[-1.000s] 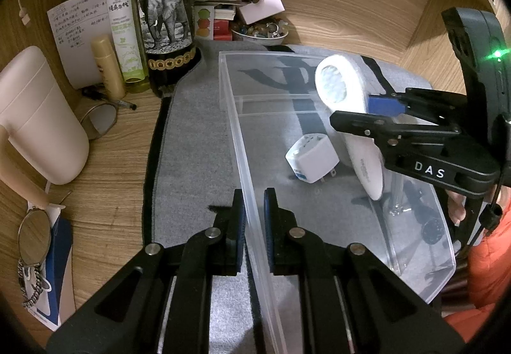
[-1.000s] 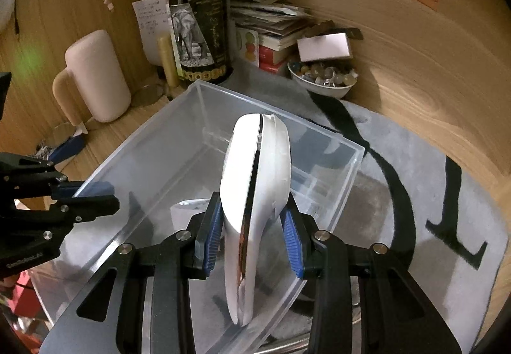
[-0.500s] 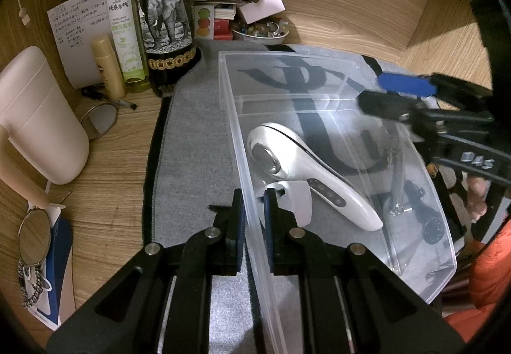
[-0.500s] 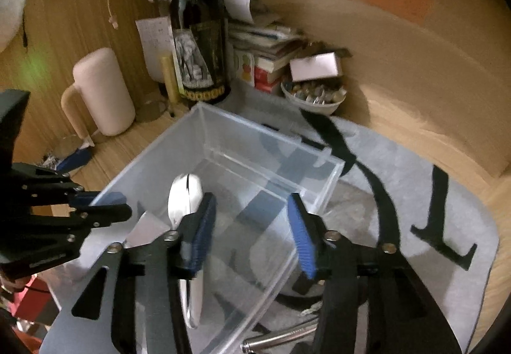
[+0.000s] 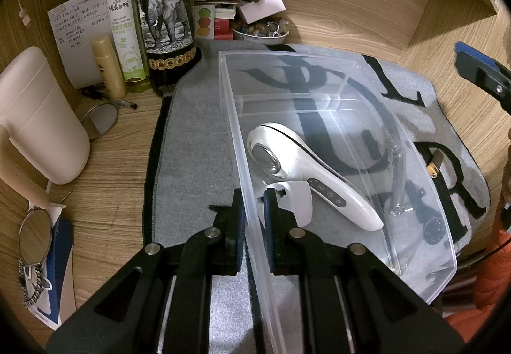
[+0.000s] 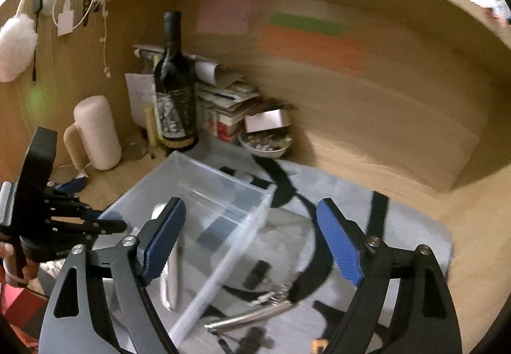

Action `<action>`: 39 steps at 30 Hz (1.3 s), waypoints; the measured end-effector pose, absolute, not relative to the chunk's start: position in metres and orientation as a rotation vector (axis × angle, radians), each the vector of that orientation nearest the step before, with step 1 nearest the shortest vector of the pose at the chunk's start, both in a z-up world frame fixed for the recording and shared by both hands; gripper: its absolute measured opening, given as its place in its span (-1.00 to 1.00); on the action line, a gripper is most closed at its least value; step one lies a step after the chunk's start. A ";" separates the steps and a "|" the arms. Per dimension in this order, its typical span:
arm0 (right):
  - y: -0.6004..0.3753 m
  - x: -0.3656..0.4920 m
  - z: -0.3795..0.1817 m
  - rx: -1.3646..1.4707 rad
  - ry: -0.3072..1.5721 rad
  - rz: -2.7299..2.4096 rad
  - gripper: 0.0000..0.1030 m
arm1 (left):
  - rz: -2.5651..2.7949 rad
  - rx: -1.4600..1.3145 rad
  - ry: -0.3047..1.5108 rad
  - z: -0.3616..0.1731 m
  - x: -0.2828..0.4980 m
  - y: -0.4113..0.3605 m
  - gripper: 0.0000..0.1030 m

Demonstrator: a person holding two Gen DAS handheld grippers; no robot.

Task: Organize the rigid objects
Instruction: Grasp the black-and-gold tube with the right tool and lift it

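A clear plastic bin point(image 5: 287, 60) stands on a grey mat. My left gripper point(image 5: 254, 207) is shut on the bin's near left wall. Inside lie a white handheld device point(image 5: 306, 172) and a white plug adapter point(image 5: 297, 200) partly under it. My right gripper point(image 6: 252, 242) is open wide and empty, raised above the bin point(image 6: 223, 191); one of its fingertips point(image 5: 476, 66) shows at the right edge of the left wrist view. The white device point(image 6: 171, 274) shows in the blurred right wrist view.
A wine bottle point(image 5: 166, 18), a spray bottle point(image 5: 124, 25), a pale jug point(image 5: 38, 117), papers and a bowl of trinkets point(image 5: 262, 30) crowd the back left. Metal clippers point(image 6: 252, 312) and small dark items lie on the mat point(image 5: 191, 146) right of the bin.
My right gripper let go of the white device, which now lies in the bin, then opened wider and rose away to the right. My left gripper has kept its hold.
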State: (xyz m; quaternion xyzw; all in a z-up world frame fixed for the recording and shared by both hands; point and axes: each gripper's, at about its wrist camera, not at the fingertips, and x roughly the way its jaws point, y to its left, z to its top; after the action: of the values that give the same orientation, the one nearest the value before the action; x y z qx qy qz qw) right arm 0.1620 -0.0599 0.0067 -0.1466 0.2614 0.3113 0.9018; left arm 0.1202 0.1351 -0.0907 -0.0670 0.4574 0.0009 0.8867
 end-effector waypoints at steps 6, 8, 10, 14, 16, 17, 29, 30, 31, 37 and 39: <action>-0.095 0.160 0.003 -0.304 0.542 0.538 0.65 | 0.002 -0.139 0.951 -0.091 0.120 0.135 -0.79; -0.109 0.162 -0.005 -0.300 0.572 0.499 0.65 | 0.003 -0.140 0.950 -0.091 0.120 0.135 -0.79; -0.122 0.164 -0.013 -0.295 0.604 0.463 0.65 | 0.003 -0.141 0.950 -0.091 0.120 0.135 -0.79; -0.146 0.174 -0.039 -0.275 0.692 0.397 0.65 | 0.003 -0.139 0.951 -0.091 0.120 0.135 -0.79; -0.154 0.178 -0.051 -0.270 0.733 0.370 0.65 | 0.003 -0.137 0.951 -0.091 0.120 0.135 -0.79; -0.159 0.180 -0.059 -0.266 0.757 0.363 0.65 | 0.004 -0.135 0.951 -0.091 0.120 0.135 -0.79; -0.183 0.195 -0.125 -0.248 0.960 0.348 0.65 | 0.018 -0.133 0.952 -0.091 0.120 0.136 -0.79; -0.186 0.196 -0.127 -0.229 0.967 0.357 0.66 | 0.020 -0.133 0.952 -0.091 0.120 0.135 -0.79; -0.189 0.198 -0.127 -0.205 0.964 0.365 0.66 | 0.022 -0.133 0.952 -0.091 0.120 0.135 -0.79; -0.194 0.198 -0.129 -0.179 0.945 0.365 0.57 | 0.028 -0.133 0.954 -0.091 0.120 0.134 -0.79; -0.194 0.199 -0.129 -0.171 0.940 0.361 0.54 | 0.029 -0.131 0.954 -0.091 0.120 0.134 -0.79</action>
State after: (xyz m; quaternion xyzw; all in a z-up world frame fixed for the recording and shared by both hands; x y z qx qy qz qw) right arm 0.1989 -0.1940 -0.1285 -0.0818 0.4499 0.1727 0.8724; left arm 0.1203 0.1338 -0.0906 -0.0630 0.4590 0.0139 0.8861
